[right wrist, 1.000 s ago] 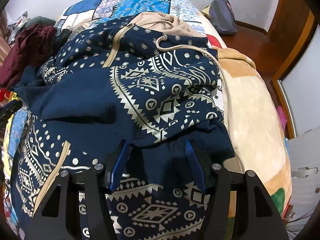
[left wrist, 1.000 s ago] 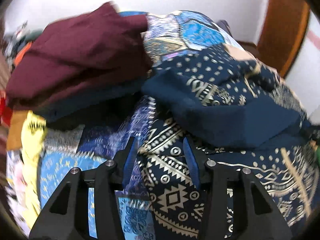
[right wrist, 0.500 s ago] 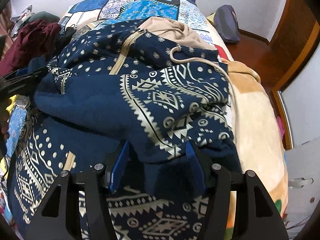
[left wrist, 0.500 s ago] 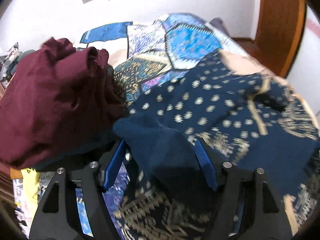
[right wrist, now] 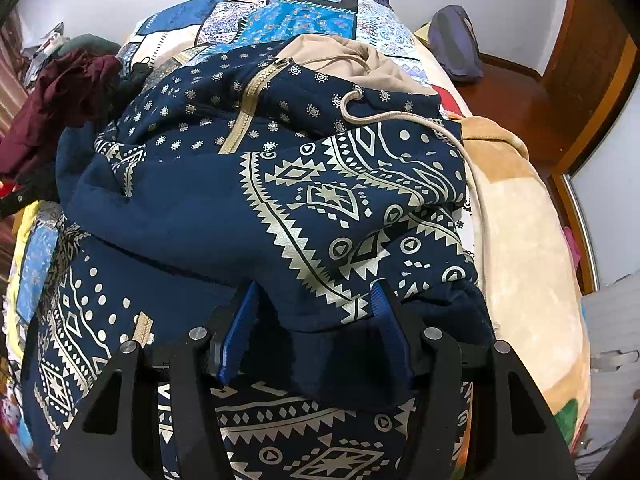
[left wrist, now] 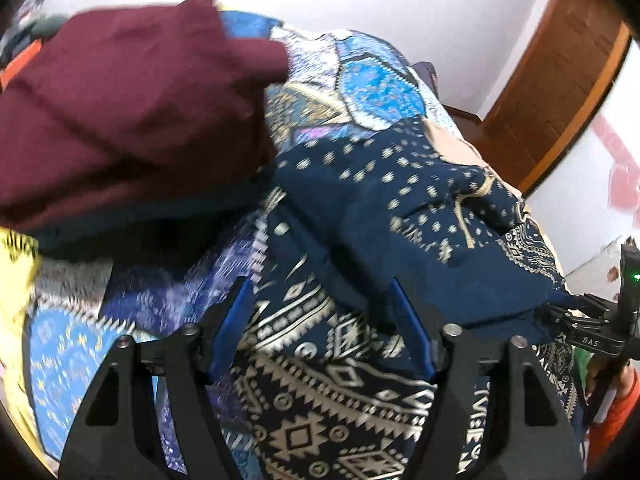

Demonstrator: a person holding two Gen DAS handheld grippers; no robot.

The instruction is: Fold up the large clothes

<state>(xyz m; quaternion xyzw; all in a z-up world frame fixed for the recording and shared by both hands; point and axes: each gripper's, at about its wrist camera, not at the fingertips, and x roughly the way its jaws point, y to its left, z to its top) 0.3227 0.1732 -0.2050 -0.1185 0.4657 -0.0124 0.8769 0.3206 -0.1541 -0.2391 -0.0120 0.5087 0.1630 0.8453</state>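
A navy hoodie [right wrist: 224,208] with a cream geometric print, beige hood lining and a drawstring lies folded over itself on the bed. My right gripper [right wrist: 316,288] is shut on a thick bunch of its folded edge, which fills the gap between the blue pads [right wrist: 244,320]. In the left wrist view the hoodie [left wrist: 360,208] spreads ahead and to the right. My left gripper [left wrist: 320,288] hovers over the printed lower layer with its jaws closing; the pads [left wrist: 236,308] press on nothing. The right gripper's body [left wrist: 592,332] shows at that view's right edge.
A maroon garment [left wrist: 120,120] is heaped on the left, over other clothes. A blue patchwork quilt [left wrist: 372,92] covers the bed, with a beige blanket [right wrist: 520,240] along its right side. A dark bag [right wrist: 456,44] lies on the wooden floor by the brown door [left wrist: 560,80].
The left gripper reached forward with wide jaws around the hoodie's navy fold, then drew back and narrowed its jaws. The right gripper kept still, holding the fold.
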